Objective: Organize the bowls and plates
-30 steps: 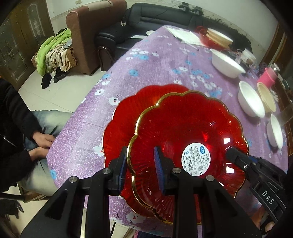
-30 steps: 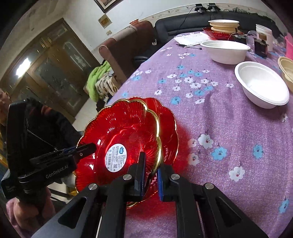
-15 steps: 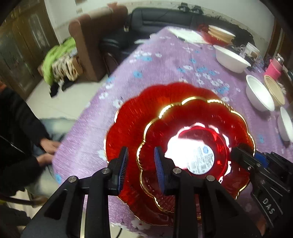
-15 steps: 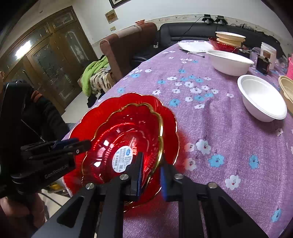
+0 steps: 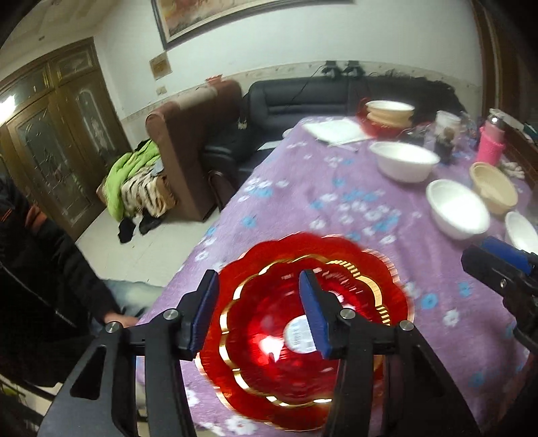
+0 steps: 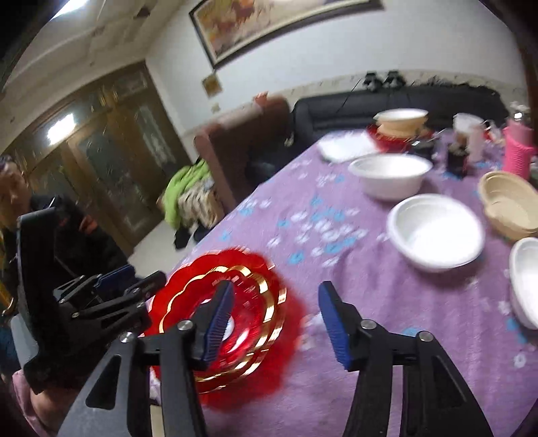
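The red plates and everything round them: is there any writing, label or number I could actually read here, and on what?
None can be read.
White sticker in the upper red plate: print too blurred.
Small plaque on the wall: too small.
Framed picture: no legible words.

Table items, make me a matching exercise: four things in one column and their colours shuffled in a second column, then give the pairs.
Things:
1. scalloped plates
2. nearest round bowl
3. tablecloth
4. ribbed cup

Colours:
A. pink
B. red with gold rims
C. white
D. purple with flowers

Pairs: 1-B, 2-C, 3-D, 4-A
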{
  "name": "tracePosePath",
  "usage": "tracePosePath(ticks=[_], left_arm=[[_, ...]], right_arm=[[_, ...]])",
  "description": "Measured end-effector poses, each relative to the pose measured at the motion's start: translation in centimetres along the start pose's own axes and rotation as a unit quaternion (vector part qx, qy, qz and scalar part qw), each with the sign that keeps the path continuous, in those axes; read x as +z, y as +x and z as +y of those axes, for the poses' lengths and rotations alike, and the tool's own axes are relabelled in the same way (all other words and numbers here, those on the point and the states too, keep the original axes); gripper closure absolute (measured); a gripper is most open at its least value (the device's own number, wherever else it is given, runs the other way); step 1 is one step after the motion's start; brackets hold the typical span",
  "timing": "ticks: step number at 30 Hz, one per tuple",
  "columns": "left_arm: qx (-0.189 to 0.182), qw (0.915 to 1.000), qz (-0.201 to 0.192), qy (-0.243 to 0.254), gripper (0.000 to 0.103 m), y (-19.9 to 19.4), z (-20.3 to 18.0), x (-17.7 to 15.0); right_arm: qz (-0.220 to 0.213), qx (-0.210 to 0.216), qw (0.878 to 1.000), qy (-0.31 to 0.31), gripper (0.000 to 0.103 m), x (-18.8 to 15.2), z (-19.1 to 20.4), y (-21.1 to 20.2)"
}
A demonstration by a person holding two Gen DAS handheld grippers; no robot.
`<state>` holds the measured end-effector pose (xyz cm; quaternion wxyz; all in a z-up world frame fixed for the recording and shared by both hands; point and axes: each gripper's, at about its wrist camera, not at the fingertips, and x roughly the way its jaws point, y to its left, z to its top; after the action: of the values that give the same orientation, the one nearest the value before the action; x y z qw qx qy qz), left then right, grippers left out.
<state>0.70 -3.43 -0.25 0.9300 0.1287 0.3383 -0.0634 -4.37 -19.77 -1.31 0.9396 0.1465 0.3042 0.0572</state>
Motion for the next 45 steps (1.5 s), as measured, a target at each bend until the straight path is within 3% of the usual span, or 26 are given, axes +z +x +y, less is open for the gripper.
tracePosePath(ticks=[7, 10, 16, 26, 30, 35, 40, 45], left_arm=[[-0.042, 0.9989, -0.012, 0.015, 0.053, -0.9, -4.9, 1.4], [-0.058, 0.9979, -0.016, 0.023, 0.042, -1.3, -7.1, 2.0], [-0.083, 0.9953, -0.024, 0.043, 0.041, -2.0, -11.5, 3.3], [-0.109, 0.9919, -0.017, 0.062, 0.041, -1.0, -16.9, 5.7], [-0.115, 0.9913, -0.018, 0.062, 0.041, -0.2, -18.4, 6.7], [-0.110, 0.9932, -0.013, 0.035, 0.041, 1.5, -18.6, 7.5], [-0.103, 0.9945, 0.014, 0.011, 0.040, 3.6, -18.2, 7.1], [-0.176, 0.9831, 0.049, 0.015, 0.040, 3.2, -20.4, 6.2]], right_arm=[[-0.037, -0.049, 0.996, 0.062, 0.040, 0.1, -6.5, -2.7], [-0.047, -0.071, 0.993, 0.082, 0.039, -0.2, -9.0, -3.8], [-0.072, -0.099, 0.987, 0.100, 0.038, -0.4, -12.8, -6.4], [-0.113, -0.110, 0.982, 0.105, 0.032, 1.7, -16.8, -8.8], [-0.130, -0.096, 0.981, 0.110, 0.030, 3.5, -17.9, -9.1], [-0.151, -0.076, 0.976, 0.135, 0.028, 5.6, -20.0, -9.2], [-0.146, -0.076, 0.976, 0.145, 0.023, 5.2, -22.1, -8.4], [-0.124, -0.125, 0.976, 0.131, 0.023, 5.5, -24.6, -9.2]])
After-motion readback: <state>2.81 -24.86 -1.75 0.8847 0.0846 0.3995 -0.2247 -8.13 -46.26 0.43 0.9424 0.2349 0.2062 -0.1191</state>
